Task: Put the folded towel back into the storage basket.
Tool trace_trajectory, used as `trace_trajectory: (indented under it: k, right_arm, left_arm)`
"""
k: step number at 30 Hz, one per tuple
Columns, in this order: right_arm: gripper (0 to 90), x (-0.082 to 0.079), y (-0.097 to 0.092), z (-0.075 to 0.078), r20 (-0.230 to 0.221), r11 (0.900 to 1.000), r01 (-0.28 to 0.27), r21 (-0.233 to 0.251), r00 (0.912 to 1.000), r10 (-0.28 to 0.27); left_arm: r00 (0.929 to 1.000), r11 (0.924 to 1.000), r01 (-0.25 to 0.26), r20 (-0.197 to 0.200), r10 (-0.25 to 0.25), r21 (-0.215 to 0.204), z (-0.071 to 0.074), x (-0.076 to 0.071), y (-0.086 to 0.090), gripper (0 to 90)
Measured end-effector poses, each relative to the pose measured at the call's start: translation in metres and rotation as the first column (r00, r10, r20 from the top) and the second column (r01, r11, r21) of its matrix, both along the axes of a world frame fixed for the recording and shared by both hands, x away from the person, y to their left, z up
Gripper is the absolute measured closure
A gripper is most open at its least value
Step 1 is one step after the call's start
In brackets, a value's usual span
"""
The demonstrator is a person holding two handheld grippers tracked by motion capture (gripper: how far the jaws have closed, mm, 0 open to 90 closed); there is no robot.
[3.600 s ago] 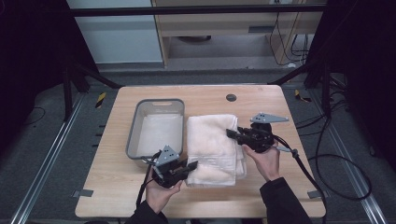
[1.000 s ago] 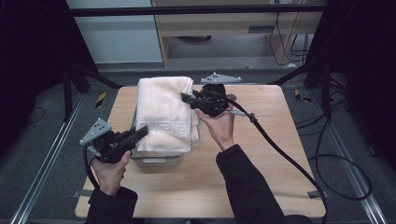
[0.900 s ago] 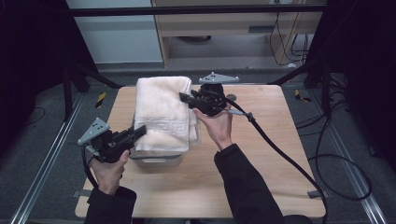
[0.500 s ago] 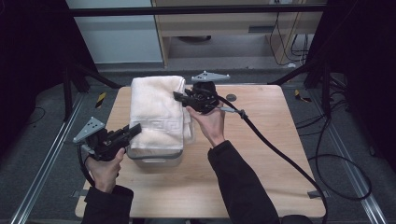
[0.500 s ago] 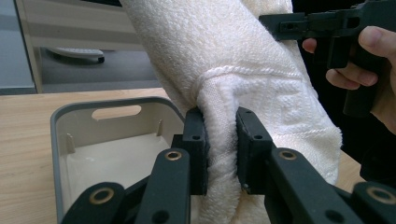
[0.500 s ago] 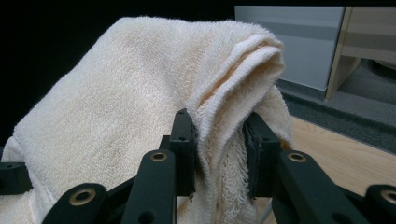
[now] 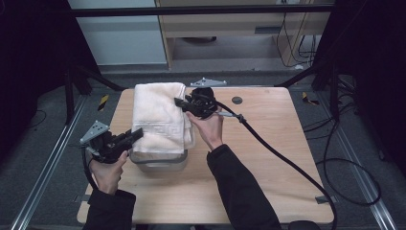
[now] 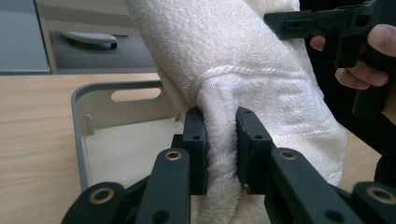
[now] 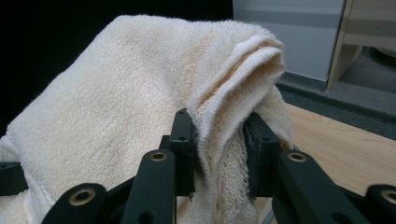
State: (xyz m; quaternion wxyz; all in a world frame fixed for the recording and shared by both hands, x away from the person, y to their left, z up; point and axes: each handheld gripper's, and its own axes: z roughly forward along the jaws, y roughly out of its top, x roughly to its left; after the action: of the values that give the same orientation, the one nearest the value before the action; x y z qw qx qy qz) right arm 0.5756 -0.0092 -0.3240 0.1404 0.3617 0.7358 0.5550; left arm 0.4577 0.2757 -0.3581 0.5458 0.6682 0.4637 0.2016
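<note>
Left tongs (image 7: 136, 134) clamped on the near end of the folded towel (image 7: 160, 117), pads biting a bunched fold. Towel slung above the grey bin (image 7: 158, 160) on the table (image 7: 268, 158), long axis running away from the person, near end drooping over the bin's far half. Right tongs (image 7: 179, 102) pinched on the towel's far right edge, layers squeezed between the pads. Both hands equally committed, bin directly beneath. Against a second ago: towel carried lower and a little leftward, sagging closer to the bin, grips unchanged.
</note>
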Motion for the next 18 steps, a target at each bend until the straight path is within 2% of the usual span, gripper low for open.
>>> trace_trajectory:
  k: [8,18]
  right_arm:
    - [68.8,0.011,0.009,-0.018,-0.024,0.9998,0.008,-0.018,0.9997,-0.009]
    - [68.7,0.019,0.015,-0.033,-0.051,0.9994,0.01,-0.033,0.9986,-0.012]
  left_arm:
    - [0.9993,0.9996,-0.017,-0.032,0.018,0.023,-0.013,0.009,0.003,75.4]
    - [0.9975,0.9987,-0.026,-0.065,0.029,0.044,-0.024,0.017,0.007,75.4]
